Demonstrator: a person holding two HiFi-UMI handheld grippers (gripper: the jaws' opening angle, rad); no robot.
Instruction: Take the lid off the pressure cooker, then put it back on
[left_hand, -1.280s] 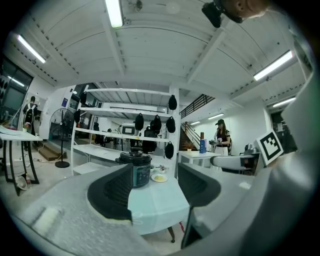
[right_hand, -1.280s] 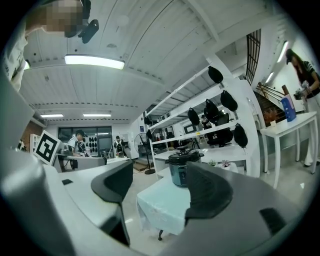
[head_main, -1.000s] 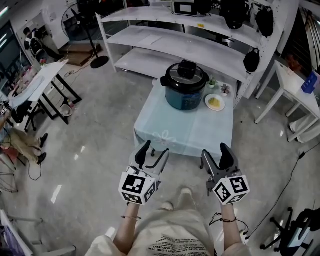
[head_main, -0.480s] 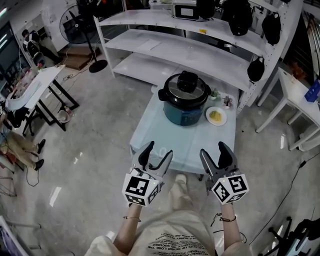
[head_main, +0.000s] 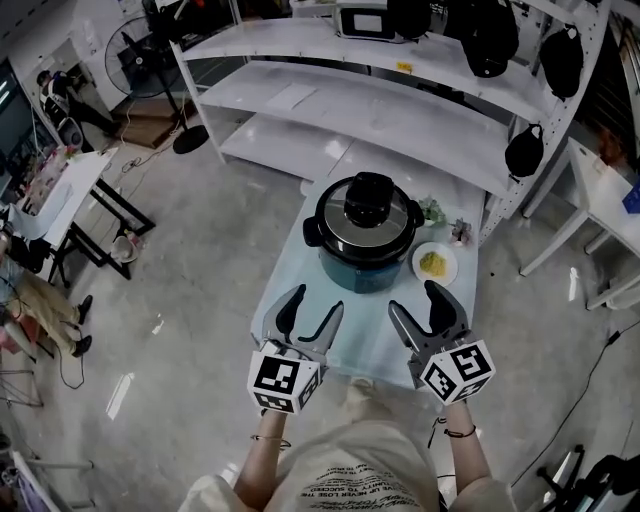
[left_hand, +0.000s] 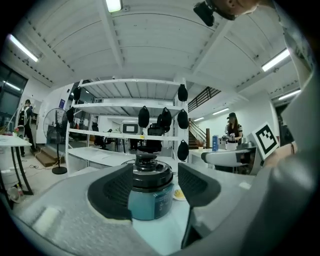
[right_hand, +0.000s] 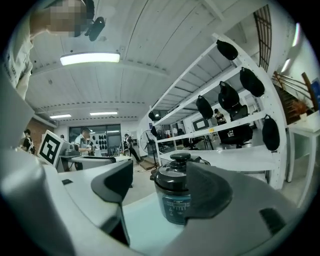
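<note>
Step in hand: reach-in, lid (head_main: 368, 208) not yet touched.
Cooker (head_main: 362, 268) stands toward the worktop's (head_main: 365, 320) far edge, lid seated. Plate (head_main: 434, 264) just beside it, right edge.
Left gripper (head_main: 314, 300) and right gripper (head_main: 411, 296) over the near edge. Fingers of both spread wide, nothing between them.
Next, by my reckoning: close in on the lid's knob or rim, grip, probably twist to unlock, then lift straight.
</note>
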